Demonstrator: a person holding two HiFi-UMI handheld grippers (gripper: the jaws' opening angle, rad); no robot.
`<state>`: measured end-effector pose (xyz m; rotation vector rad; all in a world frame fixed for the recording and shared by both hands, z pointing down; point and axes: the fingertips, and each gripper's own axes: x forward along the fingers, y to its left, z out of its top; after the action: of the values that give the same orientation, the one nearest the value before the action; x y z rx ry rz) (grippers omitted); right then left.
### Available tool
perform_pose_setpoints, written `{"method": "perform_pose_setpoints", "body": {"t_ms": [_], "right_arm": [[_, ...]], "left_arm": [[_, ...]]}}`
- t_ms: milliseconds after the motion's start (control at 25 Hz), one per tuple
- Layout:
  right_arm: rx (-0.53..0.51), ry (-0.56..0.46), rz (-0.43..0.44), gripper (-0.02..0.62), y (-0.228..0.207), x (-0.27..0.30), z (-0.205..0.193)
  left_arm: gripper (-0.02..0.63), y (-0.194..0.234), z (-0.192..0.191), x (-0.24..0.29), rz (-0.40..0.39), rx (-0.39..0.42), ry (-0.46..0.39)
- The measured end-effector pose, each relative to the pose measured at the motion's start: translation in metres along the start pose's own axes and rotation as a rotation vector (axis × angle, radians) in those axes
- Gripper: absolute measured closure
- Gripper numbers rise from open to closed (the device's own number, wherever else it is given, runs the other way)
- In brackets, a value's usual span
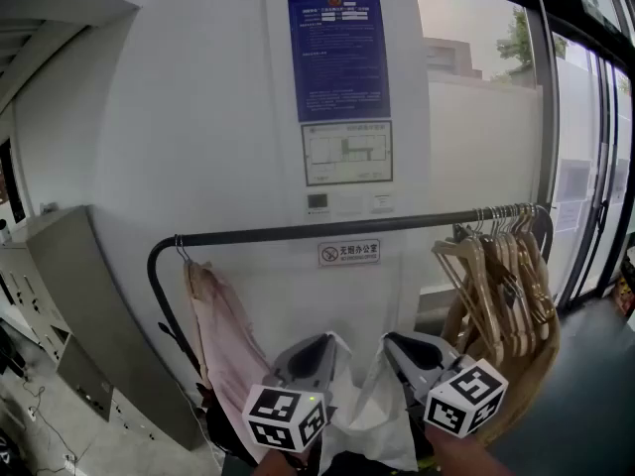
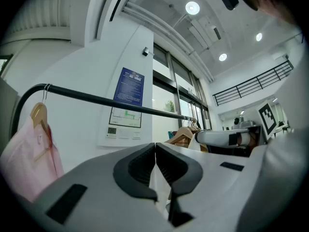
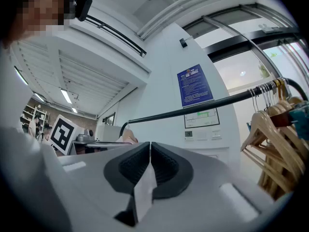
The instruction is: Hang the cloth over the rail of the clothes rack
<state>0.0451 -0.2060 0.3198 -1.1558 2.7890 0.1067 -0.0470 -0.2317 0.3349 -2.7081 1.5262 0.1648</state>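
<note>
Holding the cloth (image 1: 369, 413) low, slung between the two grippers, below the rail (image 1: 327, 230) and on the near side of it. Not on it yet.

Left gripper (image 2: 155, 148) is clamped tight on one white edge, and a sliver of fabric shows between its pads. Right gripper (image 3: 150, 146) likewise has its jaws closed on the other edge. Both point roughly level at the rack.

The rail's free span lies between the pink garment (image 1: 223, 335), hung at the left end, and the wooden hangers (image 1: 506, 276) bunched at the right. The cloth sits about under that gap. Blue notice (image 1: 338, 56) on the wall behind.

Progress, my read: pick-up and spread are done, hang not started. Left to do: lift both edges above the rail, carry them over, drape so fabric falls on both sides, release.

Risk: the middle sags, so it could catch the rail's front if the lift is short.
</note>
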Motion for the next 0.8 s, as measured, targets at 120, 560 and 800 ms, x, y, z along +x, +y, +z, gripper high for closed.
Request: {"method": "perform_pose_setpoints", "body": {"t_ms": [120,560,800], "right_arm": [[-0.001,-0.006,-0.001,0.583,-0.001,-0.001,0.001],[0.002,-0.012,-0.002,0.583,-0.002,0.0,0.003],[-0.005,-0.013,0.001,0.583,0.0,0.007,0.008]], "left_arm": [[0.595,0.001,0.0,0.0,0.0,-0.001,-0.001],[0.595,0.001,0.003,0.0,0.002,0.003,-0.005],[0.595,0.004,0.012,0.001,-0.003,0.022,-0.004]]}}
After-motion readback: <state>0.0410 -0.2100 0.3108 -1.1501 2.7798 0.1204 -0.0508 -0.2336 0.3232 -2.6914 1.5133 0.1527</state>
